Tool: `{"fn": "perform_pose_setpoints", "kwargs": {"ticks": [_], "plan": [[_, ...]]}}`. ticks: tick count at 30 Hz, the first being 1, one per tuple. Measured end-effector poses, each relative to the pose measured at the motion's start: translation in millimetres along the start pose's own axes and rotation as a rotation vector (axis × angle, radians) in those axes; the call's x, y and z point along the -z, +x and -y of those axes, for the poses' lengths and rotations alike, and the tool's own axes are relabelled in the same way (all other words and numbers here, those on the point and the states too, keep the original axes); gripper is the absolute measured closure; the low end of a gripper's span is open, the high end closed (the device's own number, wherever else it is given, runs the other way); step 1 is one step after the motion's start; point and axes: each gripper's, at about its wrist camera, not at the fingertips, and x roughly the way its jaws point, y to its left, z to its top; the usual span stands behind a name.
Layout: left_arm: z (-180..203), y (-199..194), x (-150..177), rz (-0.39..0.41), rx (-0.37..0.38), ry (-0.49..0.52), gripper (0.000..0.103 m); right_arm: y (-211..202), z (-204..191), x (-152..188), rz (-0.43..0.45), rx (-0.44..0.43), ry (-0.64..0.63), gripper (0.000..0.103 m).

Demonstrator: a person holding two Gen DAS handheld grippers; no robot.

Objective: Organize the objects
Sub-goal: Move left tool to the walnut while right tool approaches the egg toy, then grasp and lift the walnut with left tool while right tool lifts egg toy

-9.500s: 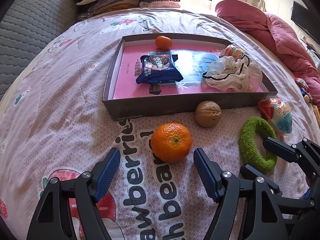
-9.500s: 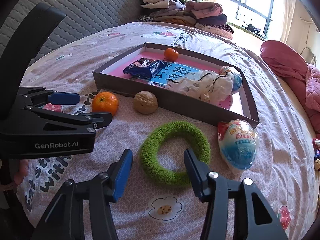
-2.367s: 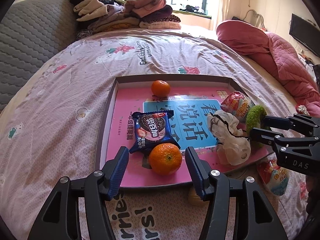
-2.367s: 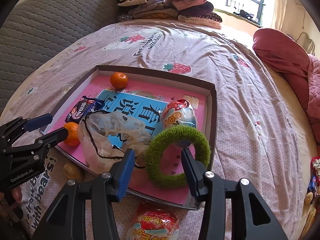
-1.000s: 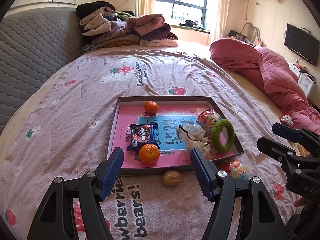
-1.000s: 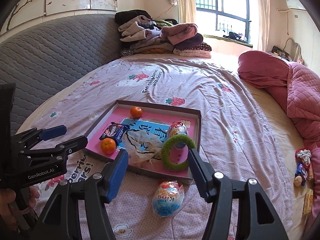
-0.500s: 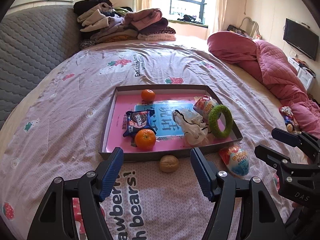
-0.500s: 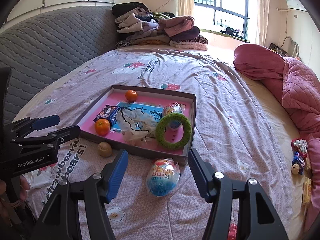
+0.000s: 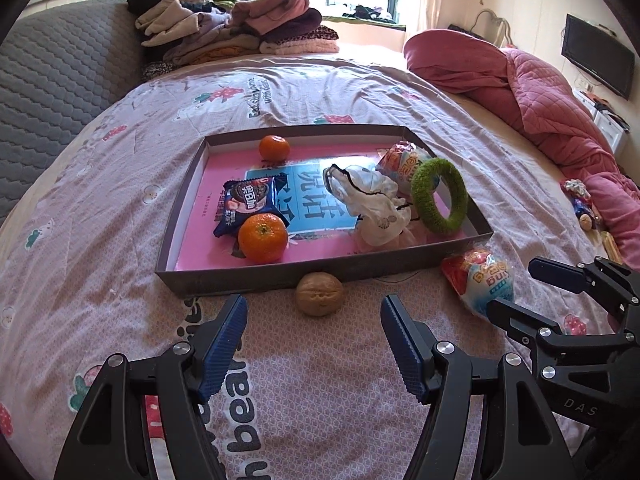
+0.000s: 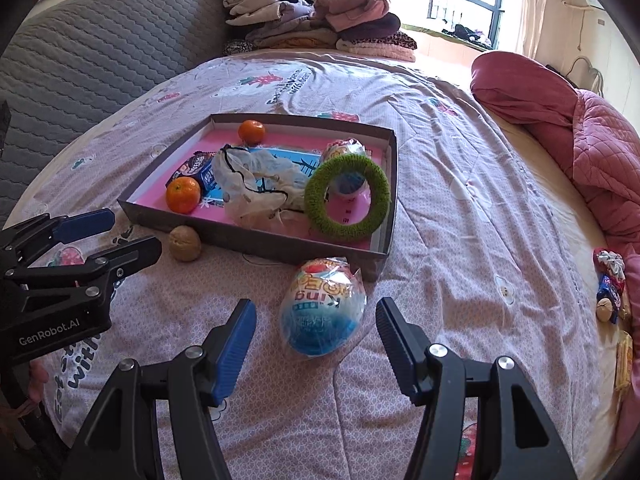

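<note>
A shallow grey box [image 9: 320, 271] with a pink floor lies on the bed. It holds two oranges [image 9: 263, 237], a blue snack pack [image 9: 248, 200], a white drawstring bag [image 9: 372, 204], a wrapped egg toy and a green fuzzy ring [image 9: 440, 196]. A walnut [image 9: 319, 294] rests on the sheet against the box's near wall, just beyond my open left gripper [image 9: 313, 324]. A second wrapped egg toy [image 10: 322, 312] lies outside the box [image 10: 256, 246], partly between the blue pads of my open right gripper [image 10: 316, 326], with gaps on both sides. Neither gripper holds anything.
Folded clothes [image 9: 232, 32] are stacked at the far end of the bed. A red quilt [image 9: 552, 108] is heaped on the right, with small sweets [image 10: 610, 284] near it. A grey padded headboard [image 10: 80, 52] runs along the left.
Both grippers have sunk toward the bed and closer to the box. The walnut now sits just past the left fingertips, and the egg toy has come between the right ones.
</note>
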Motion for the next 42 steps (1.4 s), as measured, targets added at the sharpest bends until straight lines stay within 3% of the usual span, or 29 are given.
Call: {"fn": "perform_pose_setpoints", "kwargs": {"ticks": [20,25,28,31,42], "plan": [[-13,67,-3,-0.058,-0.019,-0.040,0.032,45,14,-3,-0.004,0.017,0.103,0.042],[-10,72,-1,-0.062,-0.032,-0.028,0.032,56,12,-5,-0.020,0.021,0.089,0.048],[-11,70,0,-0.058,-0.040,-0.032,0.042,55,12,-5,-0.017,0.004,0.087,0.048],[-13,68,1,-0.060,-0.036,-0.040,0.069,48,12,-6,0.001,-0.030,0.096,0.048],[-16,58,9,-0.055,-0.015,-0.048,0.069,33,6,-6,0.027,-0.067,0.076,0.048]]}}
